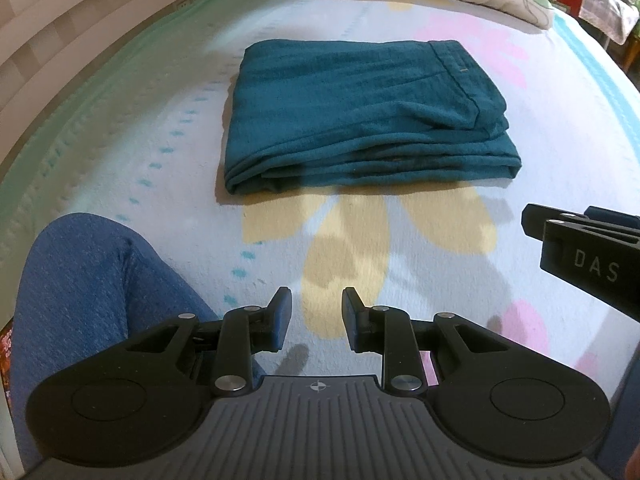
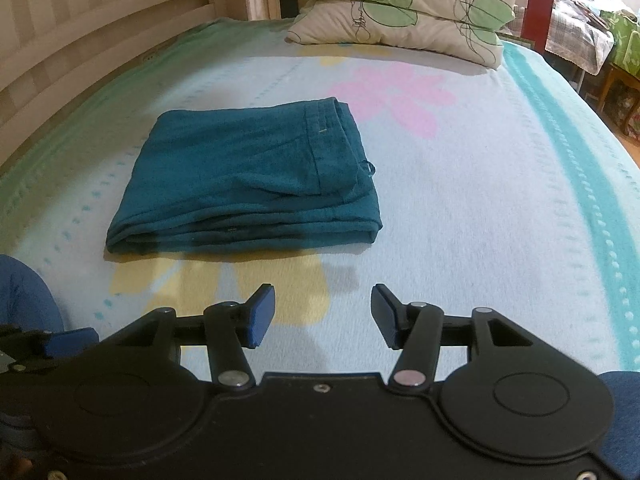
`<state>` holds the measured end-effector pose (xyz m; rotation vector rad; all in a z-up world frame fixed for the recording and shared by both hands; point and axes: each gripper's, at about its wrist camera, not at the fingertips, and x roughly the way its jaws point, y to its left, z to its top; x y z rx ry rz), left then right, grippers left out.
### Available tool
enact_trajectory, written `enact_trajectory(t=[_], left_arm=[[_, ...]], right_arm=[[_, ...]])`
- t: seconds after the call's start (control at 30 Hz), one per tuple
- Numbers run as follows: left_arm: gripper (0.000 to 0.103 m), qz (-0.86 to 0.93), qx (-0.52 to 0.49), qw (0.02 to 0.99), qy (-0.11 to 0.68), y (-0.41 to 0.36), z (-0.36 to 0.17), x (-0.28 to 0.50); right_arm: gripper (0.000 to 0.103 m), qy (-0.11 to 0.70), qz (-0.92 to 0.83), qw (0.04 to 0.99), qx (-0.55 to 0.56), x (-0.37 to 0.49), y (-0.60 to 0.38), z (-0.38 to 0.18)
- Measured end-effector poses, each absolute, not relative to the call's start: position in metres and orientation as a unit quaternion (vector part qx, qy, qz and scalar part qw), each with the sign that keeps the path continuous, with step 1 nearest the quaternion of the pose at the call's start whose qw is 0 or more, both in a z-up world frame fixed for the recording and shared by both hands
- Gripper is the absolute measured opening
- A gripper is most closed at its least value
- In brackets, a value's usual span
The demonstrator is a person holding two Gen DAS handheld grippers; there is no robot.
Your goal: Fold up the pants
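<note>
The teal pants (image 1: pixel 360 116) lie folded into a compact rectangle on the bed, waistband on top at the right; they also show in the right wrist view (image 2: pixel 248 184). My left gripper (image 1: pixel 316 320) is open and empty, held back from the near folded edge. My right gripper (image 2: pixel 323 316) is open and empty, also short of the pants and a little to their right. The right gripper's body (image 1: pixel 588 252) shows at the right edge of the left wrist view.
The bed is covered by a pale blanket (image 2: pixel 480 200) with flower prints. Two pillows (image 2: pixel 400 12) are stacked at the far end. A wooden bed frame (image 2: pixel 80 40) runs along the left. A knee in blue jeans (image 1: pixel 92 300) is at near left.
</note>
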<state>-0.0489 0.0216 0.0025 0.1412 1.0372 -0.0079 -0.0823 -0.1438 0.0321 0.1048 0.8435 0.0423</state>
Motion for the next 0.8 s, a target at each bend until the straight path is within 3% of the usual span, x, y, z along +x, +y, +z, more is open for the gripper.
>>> enact_trajectory(t=[0.8], left_arm=[[0.027, -0.006, 0.068, 0.871, 0.486, 0.0190, 0.0050, -0.0526]], right_arm=[[0.060, 0.412, 0.022, 0.909, 0.053, -0.0824, -0.1405, 0.0295]])
